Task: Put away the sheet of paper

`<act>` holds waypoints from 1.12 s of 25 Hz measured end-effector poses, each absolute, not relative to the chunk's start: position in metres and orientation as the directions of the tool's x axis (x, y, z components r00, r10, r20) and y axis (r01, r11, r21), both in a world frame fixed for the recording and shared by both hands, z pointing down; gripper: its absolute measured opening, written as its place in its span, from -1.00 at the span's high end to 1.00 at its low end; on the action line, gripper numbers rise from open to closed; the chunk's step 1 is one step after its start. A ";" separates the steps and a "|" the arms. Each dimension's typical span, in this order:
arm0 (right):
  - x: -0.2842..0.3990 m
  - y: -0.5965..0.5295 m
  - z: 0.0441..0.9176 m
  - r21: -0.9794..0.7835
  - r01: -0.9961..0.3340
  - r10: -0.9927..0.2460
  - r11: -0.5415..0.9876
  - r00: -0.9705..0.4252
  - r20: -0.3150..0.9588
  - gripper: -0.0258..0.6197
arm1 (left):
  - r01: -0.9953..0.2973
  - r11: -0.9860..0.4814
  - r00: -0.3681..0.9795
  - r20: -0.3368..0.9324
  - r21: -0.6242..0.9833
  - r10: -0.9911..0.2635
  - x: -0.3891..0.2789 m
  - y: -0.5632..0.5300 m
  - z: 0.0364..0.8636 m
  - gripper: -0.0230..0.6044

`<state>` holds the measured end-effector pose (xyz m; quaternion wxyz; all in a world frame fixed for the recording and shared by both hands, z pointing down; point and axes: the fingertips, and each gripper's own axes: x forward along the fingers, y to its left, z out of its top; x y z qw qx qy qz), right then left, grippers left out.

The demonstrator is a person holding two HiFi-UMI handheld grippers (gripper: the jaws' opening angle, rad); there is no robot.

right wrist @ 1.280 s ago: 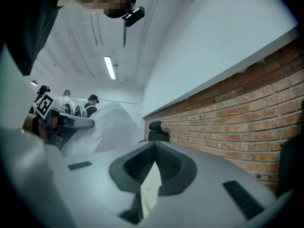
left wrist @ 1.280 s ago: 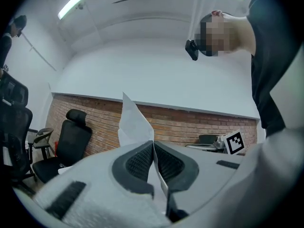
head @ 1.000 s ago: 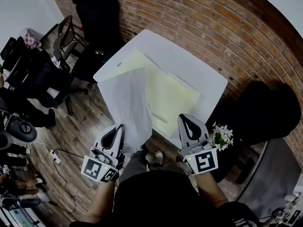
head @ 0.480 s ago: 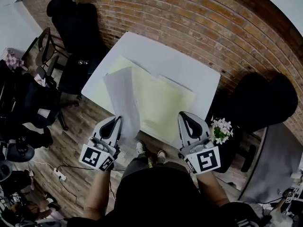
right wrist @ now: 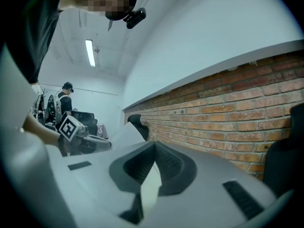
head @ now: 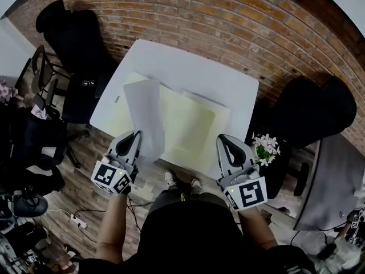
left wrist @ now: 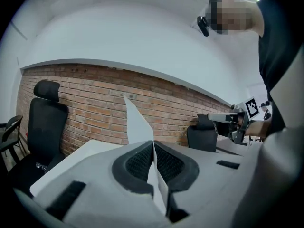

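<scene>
My left gripper point(head: 135, 135) is shut on the near edge of a white sheet of paper point(head: 144, 116). The sheet stands up over the left part of an open pale yellow folder point(head: 191, 124) on the white table point(head: 188, 67). In the left gripper view the paper point(left wrist: 135, 122) rises edge-on from between the closed pads of the left gripper point(left wrist: 153, 144). My right gripper point(head: 223, 138) is at the folder's near right corner. In the right gripper view its pads point(right wrist: 153, 148) are closed on a cream flap point(right wrist: 151, 189) of that folder.
A brick wall point(head: 239, 21) runs behind the table. A black office chair point(head: 74, 33) stands at the far left and another black chair point(head: 308, 119) at the right. A small plant with white flowers point(head: 263, 148) sits by the right gripper. More chairs and cables crowd the left floor.
The white sheet has swung from hanging broad off the table's near edge to standing narrower over the folder's left side. Both grippers have kept their grips.
</scene>
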<state>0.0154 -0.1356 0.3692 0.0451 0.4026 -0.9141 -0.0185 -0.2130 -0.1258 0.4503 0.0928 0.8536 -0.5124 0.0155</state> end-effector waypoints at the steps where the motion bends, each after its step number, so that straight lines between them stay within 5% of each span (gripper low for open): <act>1: 0.016 -0.136 0.370 0.071 -0.739 -0.742 0.670 -0.666 0.072 0.88 | -0.873 -0.465 0.482 0.126 0.144 -0.867 -0.216 -0.131 0.452 0.84; 9: 0.031 -0.137 0.375 0.078 -0.777 -0.781 0.625 -0.618 0.096 0.88 | -0.833 -0.501 0.545 0.195 0.235 -0.815 -0.232 -0.176 0.498 0.84; 17: 0.031 -0.135 0.378 0.084 -0.795 -0.799 0.600 -0.591 0.114 0.88 | -0.846 -0.483 0.532 0.404 0.226 -0.744 -0.253 -0.203 0.581 0.84; 28: 0.036 -0.137 0.379 0.099 -0.813 -0.817 0.574 -0.560 0.137 0.88 | -0.845 -0.453 0.534 0.445 0.283 -0.719 -0.246 -0.218 0.622 0.84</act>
